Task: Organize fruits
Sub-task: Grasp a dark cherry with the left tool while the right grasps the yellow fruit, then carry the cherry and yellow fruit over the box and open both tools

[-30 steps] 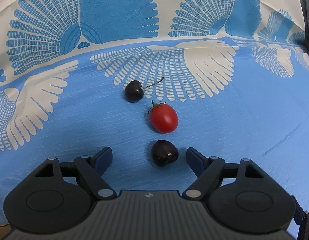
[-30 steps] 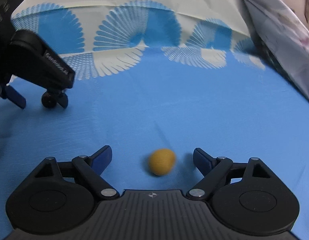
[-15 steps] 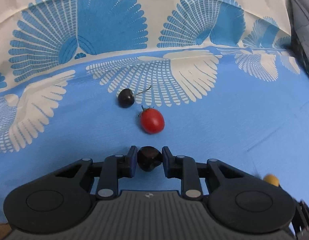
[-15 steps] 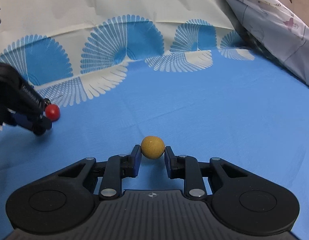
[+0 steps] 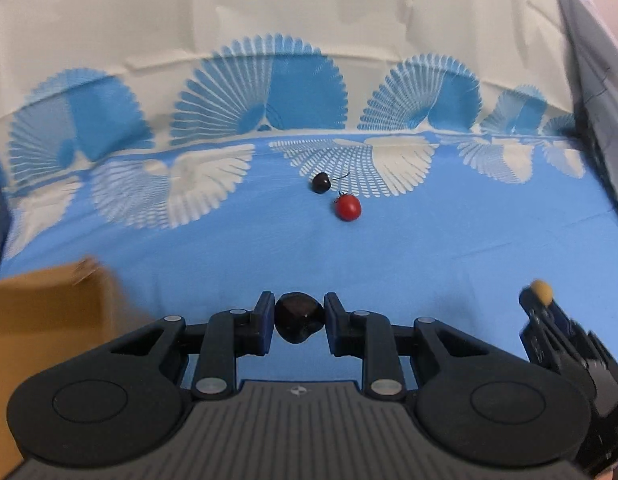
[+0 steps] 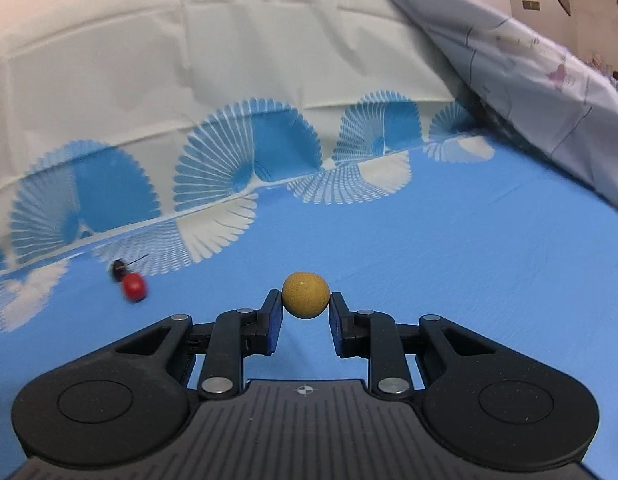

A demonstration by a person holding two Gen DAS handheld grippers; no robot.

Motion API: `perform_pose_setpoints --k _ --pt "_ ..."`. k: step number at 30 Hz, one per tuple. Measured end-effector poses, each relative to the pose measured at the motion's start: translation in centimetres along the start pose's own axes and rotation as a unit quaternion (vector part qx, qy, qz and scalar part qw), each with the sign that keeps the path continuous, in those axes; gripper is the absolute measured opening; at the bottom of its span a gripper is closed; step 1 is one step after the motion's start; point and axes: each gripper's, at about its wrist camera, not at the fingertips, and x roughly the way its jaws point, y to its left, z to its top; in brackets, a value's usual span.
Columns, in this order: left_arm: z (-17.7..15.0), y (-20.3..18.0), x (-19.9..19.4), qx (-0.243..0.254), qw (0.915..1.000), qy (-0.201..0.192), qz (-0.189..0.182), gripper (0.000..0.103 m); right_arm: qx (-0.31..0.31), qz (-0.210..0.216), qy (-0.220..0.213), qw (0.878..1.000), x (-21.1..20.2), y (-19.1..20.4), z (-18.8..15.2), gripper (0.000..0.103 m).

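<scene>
My left gripper [image 5: 299, 322] is shut on a dark stemless cherry [image 5: 297, 320] and holds it above the blue cloth. My right gripper [image 6: 305, 308] is shut on a small round yellow fruit [image 6: 305, 295], lifted off the cloth; it also shows at the right edge of the left wrist view [image 5: 540, 292]. A second dark cherry with a stem [image 5: 320, 182] and a red cherry tomato [image 5: 348, 208] lie side by side farther back on the cloth. Both also appear in the right wrist view, the cherry [image 6: 117, 269] behind the tomato [image 6: 133, 287].
A brown cardboard box [image 5: 45, 312] stands at the left, close to my left gripper. The cloth [image 5: 429, 248] is blue with white and blue fan patterns toward the back. A pale flowered sheet [image 6: 529, 80] rises along the right side.
Both grippers have lifted and pulled back with their fruit held. The cherry and tomato on the cloth look farther away. The cardboard box has come into the left wrist view.
</scene>
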Motion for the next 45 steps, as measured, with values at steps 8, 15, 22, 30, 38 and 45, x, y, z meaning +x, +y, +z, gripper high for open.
perform_pose_setpoints --k 8,15,22,30,38,45 --pt "-6.5 1.1 -12.1 -0.008 0.9999 -0.009 -0.012 0.029 -0.063 0.074 0.021 0.995 -14.2 -1.3 -0.4 0.026" --pt "-13.9 4.4 -21.7 -0.024 0.9994 -0.017 0.017 0.029 -0.085 0.173 0.018 0.981 -24.9 0.7 0.0 0.026" --pt "-20.8 9.1 -27.7 -0.071 0.9951 -0.021 0.065 0.029 -0.117 0.273 0.052 0.953 -32.8 3.8 -2.8 0.026" --pt "-26.0 12.8 -31.1 -0.119 0.988 -0.021 0.097 0.029 -0.167 0.31 0.034 0.935 -37.1 6.9 -4.0 0.026" --pt "-25.9 14.4 -31.2 -0.14 0.9852 -0.033 0.093 0.029 -0.19 0.304 0.037 0.933 -36.8 8.0 -4.0 0.026" --pt "-25.0 15.2 -30.3 -0.15 0.9838 -0.035 0.092 0.029 -0.202 0.294 0.045 0.933 -35.9 9.0 -4.1 0.026"
